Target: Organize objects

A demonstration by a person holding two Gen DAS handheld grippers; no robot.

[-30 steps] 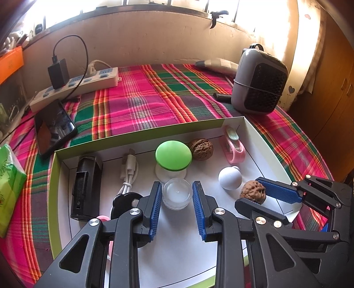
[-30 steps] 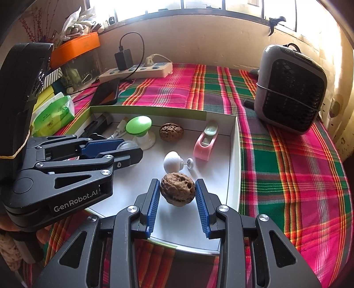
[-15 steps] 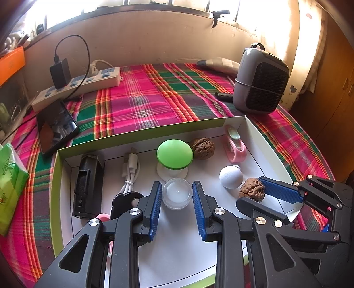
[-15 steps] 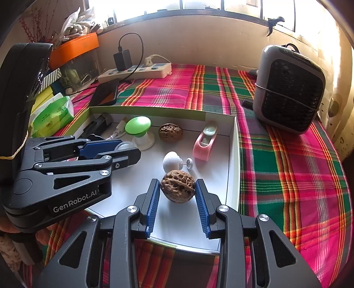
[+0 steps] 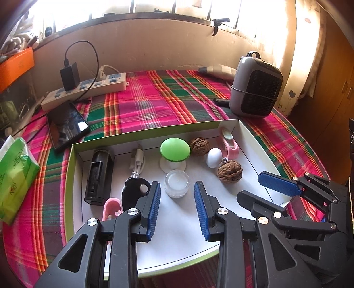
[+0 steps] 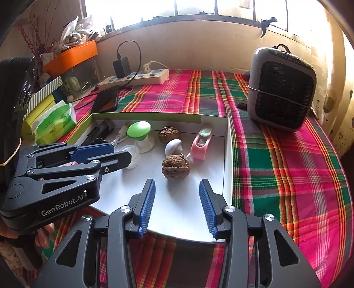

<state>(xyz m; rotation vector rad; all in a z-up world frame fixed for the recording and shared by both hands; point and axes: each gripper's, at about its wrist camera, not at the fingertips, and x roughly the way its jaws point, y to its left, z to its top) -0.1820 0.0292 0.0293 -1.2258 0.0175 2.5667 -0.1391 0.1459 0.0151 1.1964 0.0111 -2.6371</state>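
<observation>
The ribbed blue fingers of the left gripper [image 5: 177, 207] have just been spreading; a round clear jar [image 5: 177, 183] is seen at 12 o'clock, untouched. The right gripper [image 6: 177, 205] has likewise been opening; a wrinkled brown walnut [image 6: 175, 167] is left free in the white cardboard tray [image 6: 227, 155].

A home: plaid tablecloth [image 5: 154, 99], power strip [image 5: 88, 88], tissue pack [image 5: 15, 177].

— What's behind the table [image 5: 154, 104]?
— A beige plaster wall [image 5: 154, 51], scuffed, under a row of windows [image 6: 177, 8] blazing with daylight.
— And to the right?
— A pale curtain [image 5: 309, 55] with small hearts, then brown wooden cupboard doors [image 5: 338, 84].
— The table itself?
— Covered in a pink, green and red plaid cloth [image 6: 276, 159].
</observation>
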